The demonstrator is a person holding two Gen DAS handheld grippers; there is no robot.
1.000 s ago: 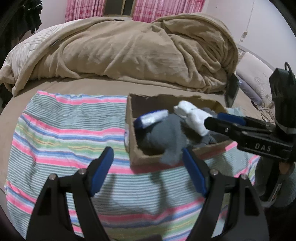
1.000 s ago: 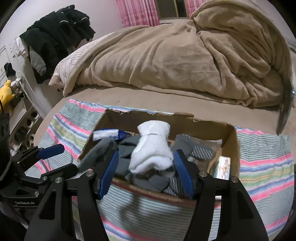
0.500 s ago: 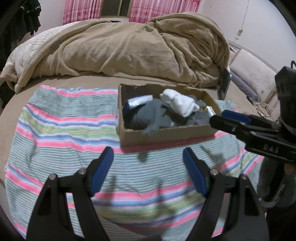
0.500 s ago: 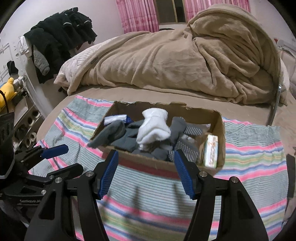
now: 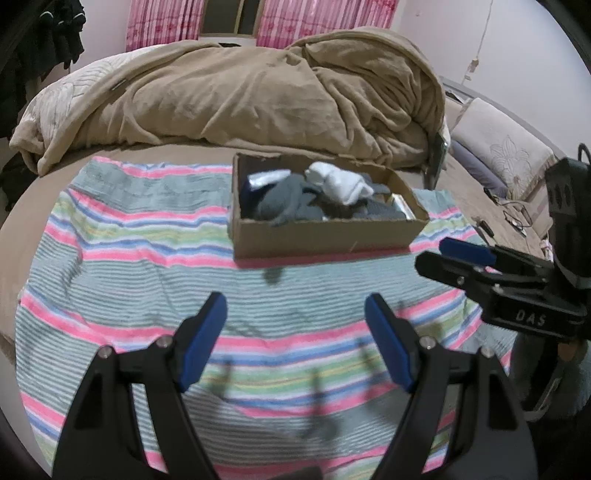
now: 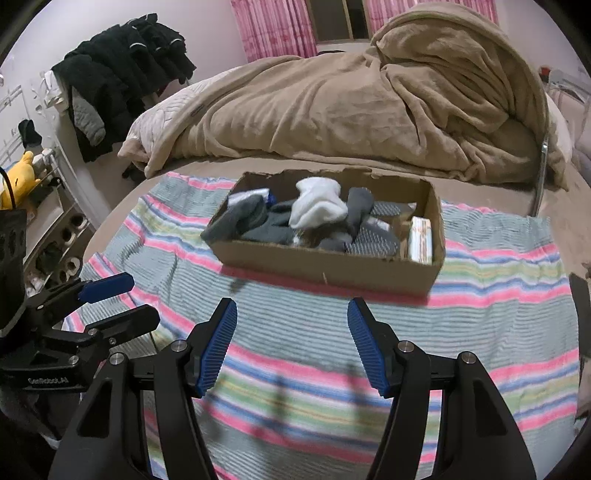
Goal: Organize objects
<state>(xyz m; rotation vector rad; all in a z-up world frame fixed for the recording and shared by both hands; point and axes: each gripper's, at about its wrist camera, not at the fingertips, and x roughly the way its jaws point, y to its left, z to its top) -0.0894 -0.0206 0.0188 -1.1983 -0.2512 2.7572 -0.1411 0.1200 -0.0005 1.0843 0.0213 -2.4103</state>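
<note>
Both grippers have retreated from cardboard box (image 6: 332, 266).

bed (image 5: 122, 155), striped cloth (image 5: 147, 258), tan blanket (image 5: 258, 92)

Bed (image 5: 122, 155) fills most of both views, tan sheet. Rumpled tan blanket (image 6: 332, 110) heaped along its far edge. Striped cloth (image 6: 480, 314), pink, green and blue bands, spread over the near part of the bed. Pink curtains (image 5: 166, 26) flank a dark window (image 6: 332, 20) on the far wall. Pale walls. Dark clothes (image 6: 122, 74) hang at left. Yellow plush toy (image 6: 20, 173) at far left edge. Patterned pillow (image 5: 506, 147) at right.
</note>
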